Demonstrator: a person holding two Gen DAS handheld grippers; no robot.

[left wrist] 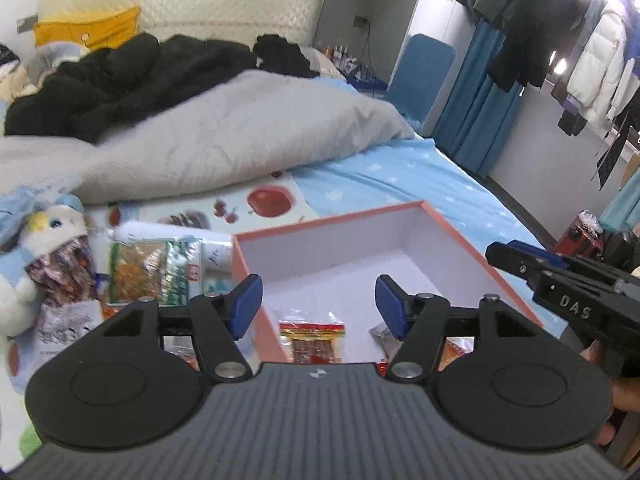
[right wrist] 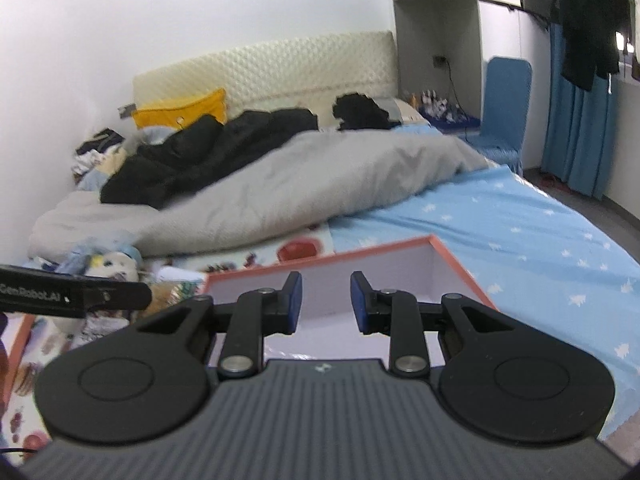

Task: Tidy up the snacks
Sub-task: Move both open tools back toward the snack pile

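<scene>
The green and orange crinkly plastic snack bag, left of frame, looks light and slippery, so pinch its flat edge; left tongs are wide and empty, right tongs narrow and empty.

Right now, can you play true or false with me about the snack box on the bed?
1. The pink box already has a red snack packet inside. True.
2. The left gripper is squeezing a snack. False: its jaws are apart with nothing between them.
3. A green snack bag lies outside the box. True.
4. The box has its lid on. False: it is open on top.
5. A plush toy sits inside the box. False: it lies outside it, by the snacks.
</scene>
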